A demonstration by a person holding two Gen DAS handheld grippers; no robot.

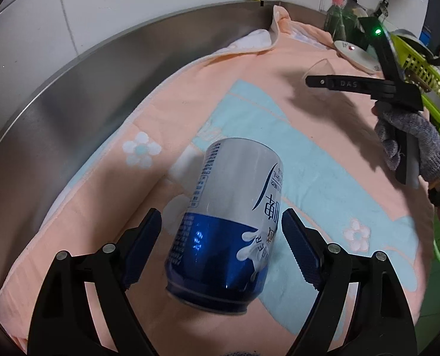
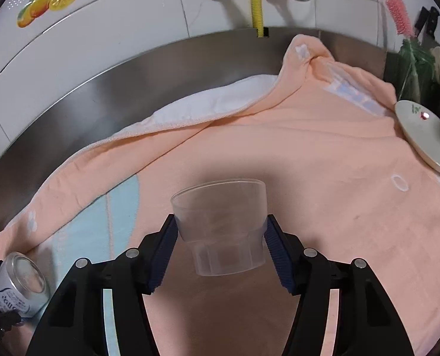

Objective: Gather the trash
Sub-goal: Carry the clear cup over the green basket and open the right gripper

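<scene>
Grasp step: right gripper (image 2: pixel 221 237) pads clamped on plastic cup (image 2: pixel 220 222); left gripper (image 1: pixel 221 243) apart, straddling can (image 1: pixel 229 222). Next: close left, lift both.

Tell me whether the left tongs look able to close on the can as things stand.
Probably yes: the can stands between the open left tongs, with a gap to each pad and only the towel beneath.

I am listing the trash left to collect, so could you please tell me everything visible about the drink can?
The drink can looks like thin metal, white at one end and glossy blue at the other, with printed text and a milk-splash graphic. It appears undented and stands on the peach towel. It sits between the open fingers of the left tool, which do not touch it.
</scene>
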